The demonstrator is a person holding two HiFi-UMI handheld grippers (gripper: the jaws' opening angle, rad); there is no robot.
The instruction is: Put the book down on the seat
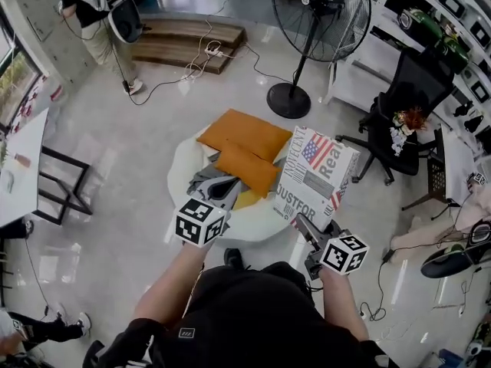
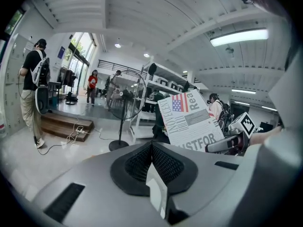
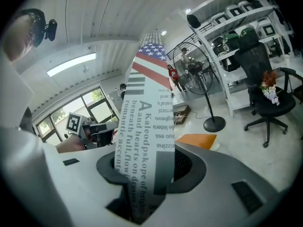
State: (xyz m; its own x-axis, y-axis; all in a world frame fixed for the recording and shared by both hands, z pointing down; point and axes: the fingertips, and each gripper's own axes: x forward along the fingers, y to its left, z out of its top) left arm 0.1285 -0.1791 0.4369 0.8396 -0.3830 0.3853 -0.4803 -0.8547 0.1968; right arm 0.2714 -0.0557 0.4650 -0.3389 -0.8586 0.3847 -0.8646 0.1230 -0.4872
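1. Directly ahead of you, at twelve o'clock, sits the seat (image 1: pixel 259 219), pale and round. It is where the book has to land, and its bare surface shows only along the near rim, from about five to seven o'clock.
2. Two orange cushions (image 1: pixel 244 135) overlap across its middle and far side. The room left for a flat book is therefore probably the near right part.
3. The book (image 1: pixel 314 176) is in the air, not on the seat. It stands nearly upright over the seat's right edge, at about three o'clock of it, because it is held by its lower end only.
4. Your right gripper (image 1: pixel 311 232) holds that lower end. In the right gripper view its jaws are clamped on the book's edge, and the printed cover rises out from between them.
5. Your left gripper (image 1: pixel 221 184) hangs over the seat's near left, at about eight o'clock, just beside the front cushion (image 1: pixel 247 169). Whether it touches the cushion, I cannot tell. Its jaws are pressed together with nothing between them, so it takes no part in the hold.
6. Past the rim at four o'clock there is only floor, so lowering the book calls for moving it inward. Tilted left, it would likely lean on the front cushion.
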